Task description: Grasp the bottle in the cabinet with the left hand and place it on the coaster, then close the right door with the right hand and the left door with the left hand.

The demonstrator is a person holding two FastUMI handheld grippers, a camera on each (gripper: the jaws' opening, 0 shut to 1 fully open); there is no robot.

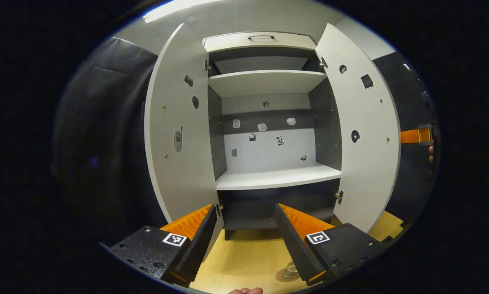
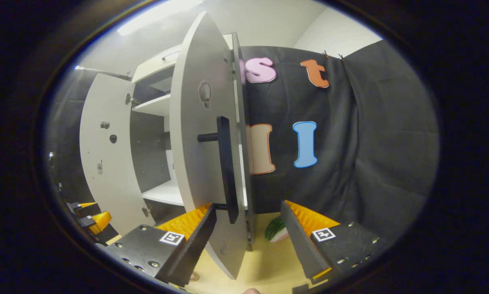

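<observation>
Left gripper view faces the grey two-door cabinet (image 1: 265, 122) head-on, left door (image 1: 179, 122) and right door (image 1: 361, 126) both swung wide, shelves bare; low on the pale wooden tabletop (image 1: 244, 257) a clear glass bottle (image 1: 292, 268) stands on a round patterned coaster (image 1: 286, 275). Right gripper view meets the right door edge-on, its black bar handle (image 2: 227, 167) in front. Left gripper (image 1: 244, 237) and right gripper (image 2: 248, 237) are spread wide, holding nothing.
</observation>
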